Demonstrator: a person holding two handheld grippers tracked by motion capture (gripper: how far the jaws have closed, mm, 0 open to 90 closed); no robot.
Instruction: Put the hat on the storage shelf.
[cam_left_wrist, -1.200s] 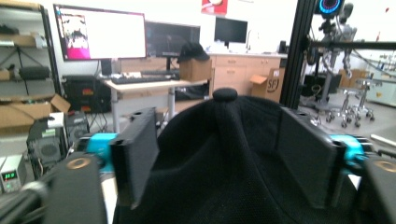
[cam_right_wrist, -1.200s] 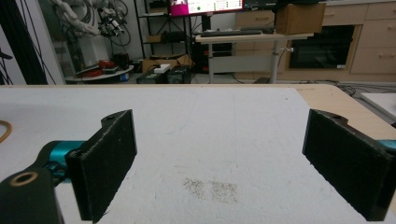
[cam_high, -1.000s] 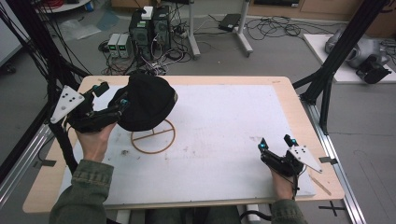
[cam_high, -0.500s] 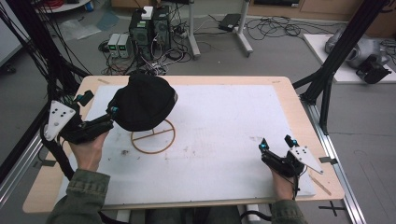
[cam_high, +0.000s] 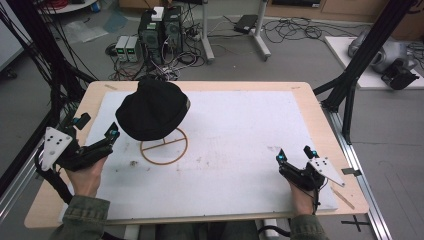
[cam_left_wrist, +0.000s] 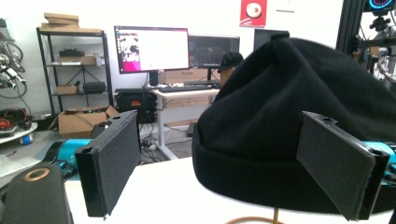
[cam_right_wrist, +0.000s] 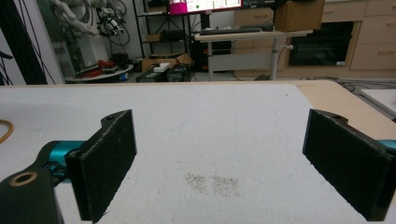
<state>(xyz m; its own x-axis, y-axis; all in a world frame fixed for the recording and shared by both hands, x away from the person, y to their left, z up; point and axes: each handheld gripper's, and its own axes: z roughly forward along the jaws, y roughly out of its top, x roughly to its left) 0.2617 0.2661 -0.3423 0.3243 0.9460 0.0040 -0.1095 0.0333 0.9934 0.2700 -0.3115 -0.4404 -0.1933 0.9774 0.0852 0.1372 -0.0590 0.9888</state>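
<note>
the left gripper (cam_high: 107, 137) has drawn back from the hat (cam_high: 152, 110), jaws just opened and empty. hat sits on its stand (cam_high: 165, 147), seemingly placed. right gripper (cam_high: 295, 160) rests open.

You are looking at a plain black knit beanie (cam_high: 152, 110) sitting over a tan wooden ring stand (cam_high: 164, 149). You are holding the left tool (cam_high: 105, 142) and right tool (cam_high: 296, 161), both showing black bodies, teal accents, pale grey plates. The worktop (cam_high: 310, 100) is showing light wood under a white, faintly speckled mat (cam_high: 240, 130).
</note>
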